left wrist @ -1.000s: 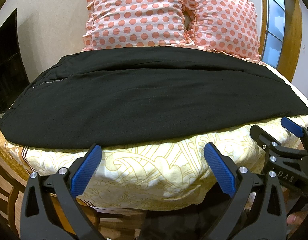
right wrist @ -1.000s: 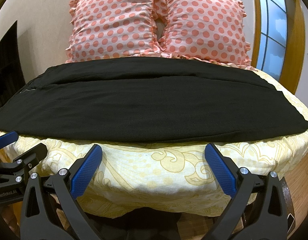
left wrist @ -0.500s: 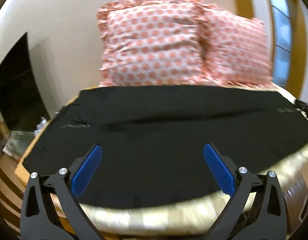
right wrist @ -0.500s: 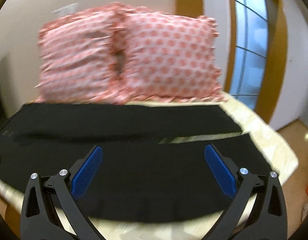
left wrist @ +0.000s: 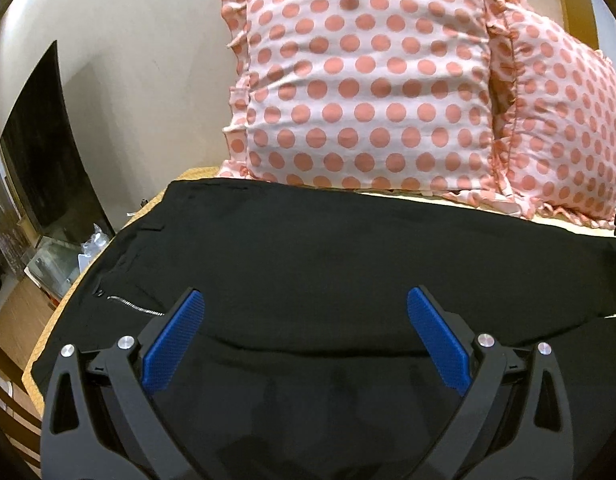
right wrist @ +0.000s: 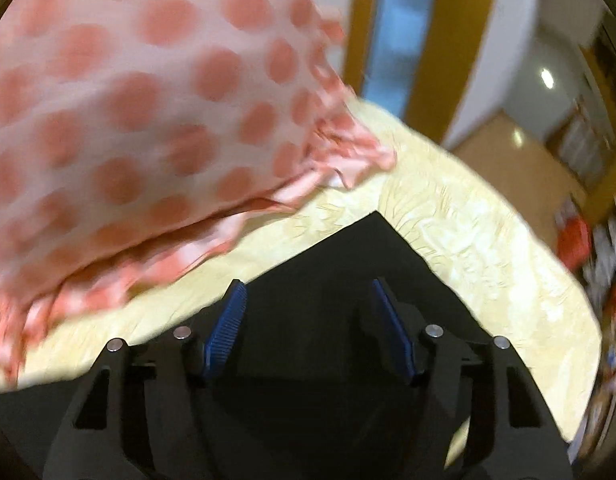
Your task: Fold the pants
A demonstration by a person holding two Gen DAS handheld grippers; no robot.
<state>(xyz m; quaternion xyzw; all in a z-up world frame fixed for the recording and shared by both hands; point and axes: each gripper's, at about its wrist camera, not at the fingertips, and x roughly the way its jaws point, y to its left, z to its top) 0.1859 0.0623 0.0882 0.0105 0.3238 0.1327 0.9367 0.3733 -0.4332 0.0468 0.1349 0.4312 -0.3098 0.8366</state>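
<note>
Where both grippers hung back off the bed's edge a second ago, they now reach over the black pants: left gripper wide open at the waistband, right gripper half-closed over the cuff corner, gripping nothing yet.

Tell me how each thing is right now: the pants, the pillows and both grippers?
pants: spread flat on the bed, not folded up yet
pillows: propped upright behind the pants
left gripper: open wide over the pants, holding nothing
right gripper: partly open over a pants corner
</note>
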